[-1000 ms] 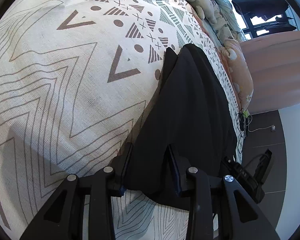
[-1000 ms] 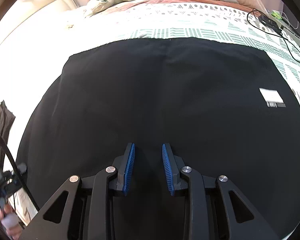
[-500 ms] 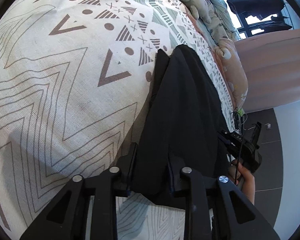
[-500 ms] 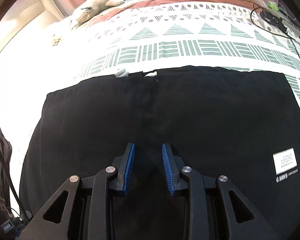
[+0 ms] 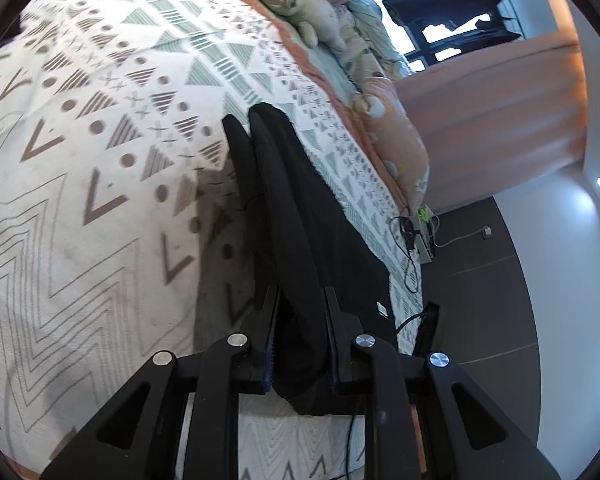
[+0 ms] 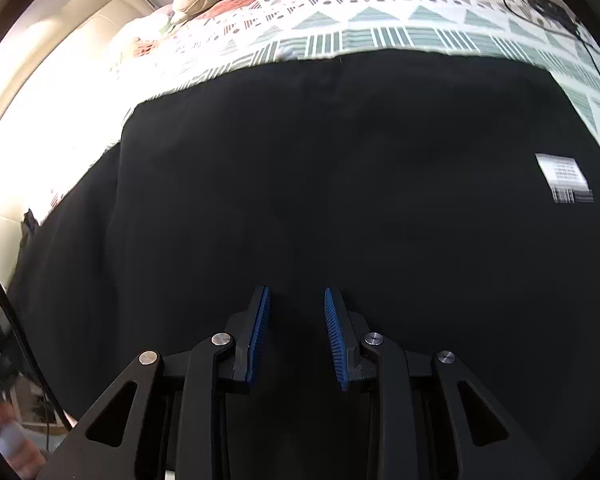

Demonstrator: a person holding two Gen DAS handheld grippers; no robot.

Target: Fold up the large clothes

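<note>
A large black garment (image 5: 300, 208) lies in a long fold across the patterned bedspread (image 5: 100, 160). Its near end hangs raised off the bed between the pads of my left gripper (image 5: 300, 292). Those jaws are closing and the cloth fills the gap between them. In the right wrist view the same garment (image 6: 340, 160) spreads wide and flat under my right gripper (image 6: 296, 292). That gripper stands a little open above the cloth, its blue pads (image 6: 260, 328) bare. A white label (image 6: 564, 178) shows on the garment at the right.
A plush toy (image 5: 296, 4) and a peach pillow (image 5: 396, 140) lie along the bed's far side. Cables and a power strip (image 5: 416, 240) sit at the bed's edge above dark floor (image 5: 500, 300). A window and curtain are beyond.
My left gripper has narrowed on the garment's end and risen, lifting the cloth off the bedspread. The right gripper has shifted over the garment, its gap unchanged.
</note>
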